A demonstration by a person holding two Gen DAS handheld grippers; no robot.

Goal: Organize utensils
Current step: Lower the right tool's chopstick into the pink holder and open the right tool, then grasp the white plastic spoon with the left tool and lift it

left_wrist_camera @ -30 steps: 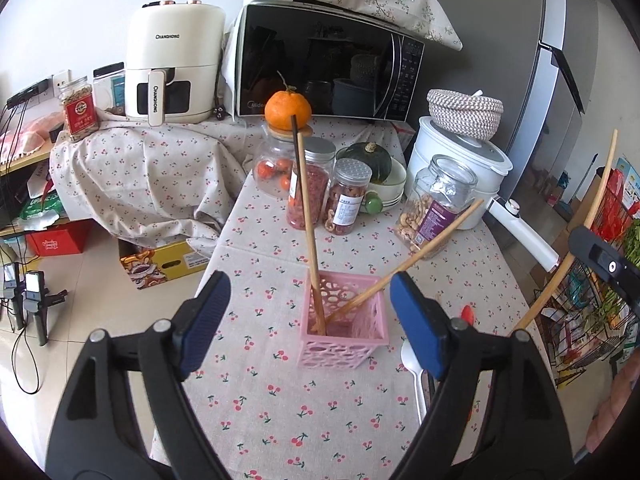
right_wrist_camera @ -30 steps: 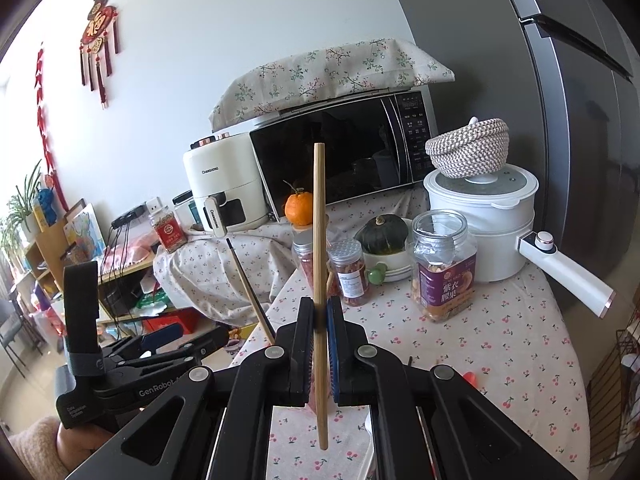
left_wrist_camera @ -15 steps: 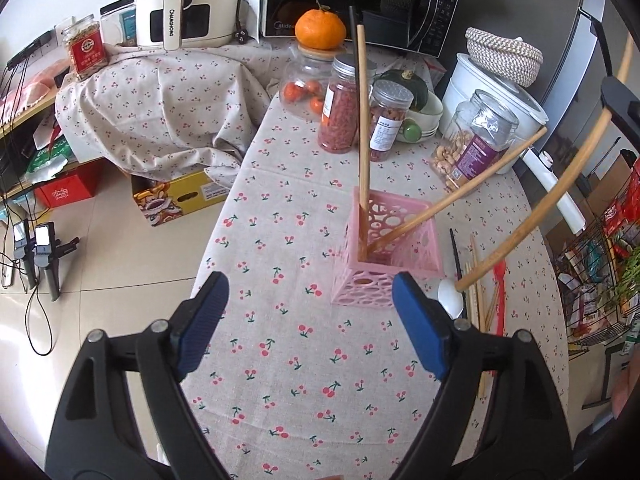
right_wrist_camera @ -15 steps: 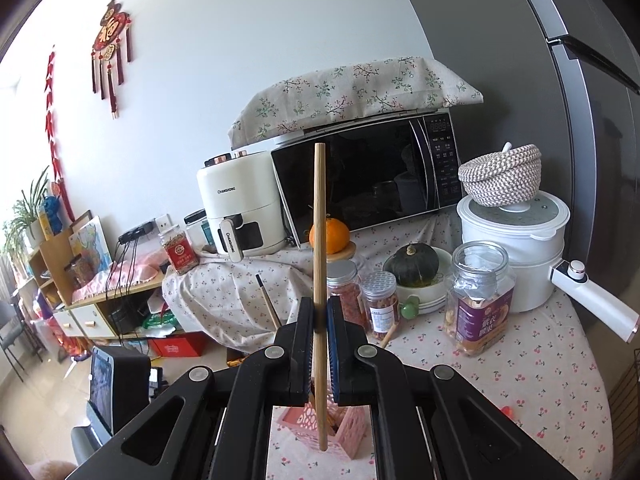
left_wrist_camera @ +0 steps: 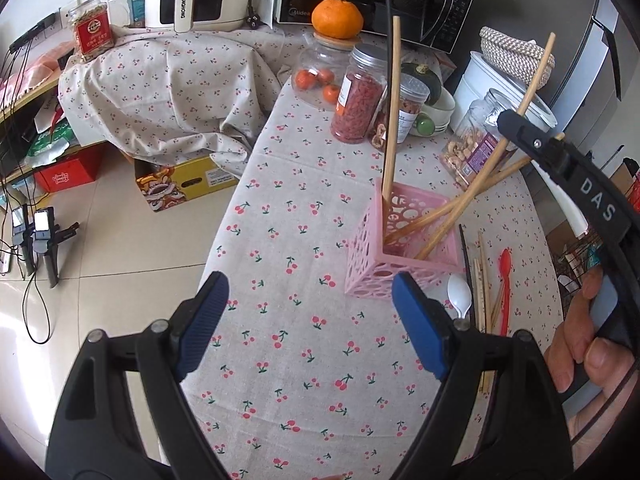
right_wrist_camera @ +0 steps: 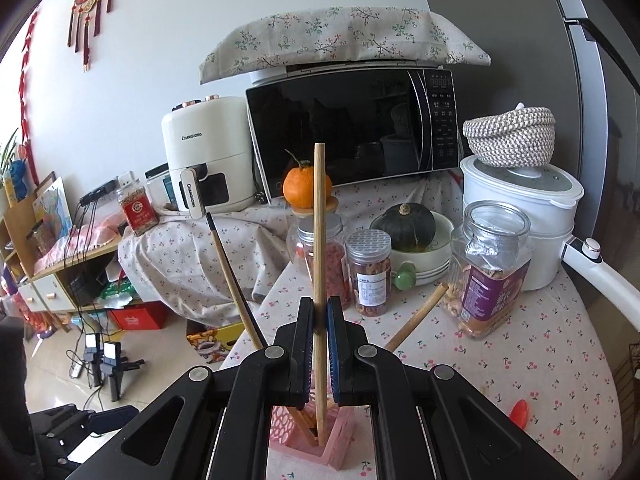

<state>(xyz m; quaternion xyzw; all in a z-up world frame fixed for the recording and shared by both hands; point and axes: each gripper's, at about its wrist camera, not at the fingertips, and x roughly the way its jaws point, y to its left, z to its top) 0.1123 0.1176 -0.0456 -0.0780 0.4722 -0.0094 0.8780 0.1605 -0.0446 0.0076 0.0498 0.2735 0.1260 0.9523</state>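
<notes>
The right gripper (right_wrist_camera: 318, 320) is clamping a wooden chopstick (right_wrist_camera: 319, 240) between its closed fingers, holding it close to upright. The chopstick's lower tip is sitting inside the pink holder (right_wrist_camera: 336, 444), which is standing directly below the gripper on the bench (right_wrist_camera: 540, 360). In the left wrist view the same chopstick (left_wrist_camera: 532, 88) is slanting out of the holder (left_wrist_camera: 372, 256) toward the right gripper's body (left_wrist_camera: 560, 168), which a hand (left_wrist_camera: 588, 344) is gripping.

The left gripper (left_wrist_camera: 308, 320) is hovering with its blue fingers (left_wrist_camera: 202, 316) spread wide apart and nothing between them. The holder is standing just ahead of it and slightly to its right. Inside the holder, a black-tipped chopstick (left_wrist_camera: 390, 100) is leaning nearly upright at the far left corner, and another wooden chopstick (left_wrist_camera: 452, 206) is lying low across the rim toward the right.

On the bench to the right of the holder, a white spoon (left_wrist_camera: 459, 294), loose chopsticks (left_wrist_camera: 482, 280) and a red spoon (left_wrist_camera: 505, 276) are lying side by side. Jars (left_wrist_camera: 360, 92) are standing beyond the holder, further from the left gripper.
</notes>
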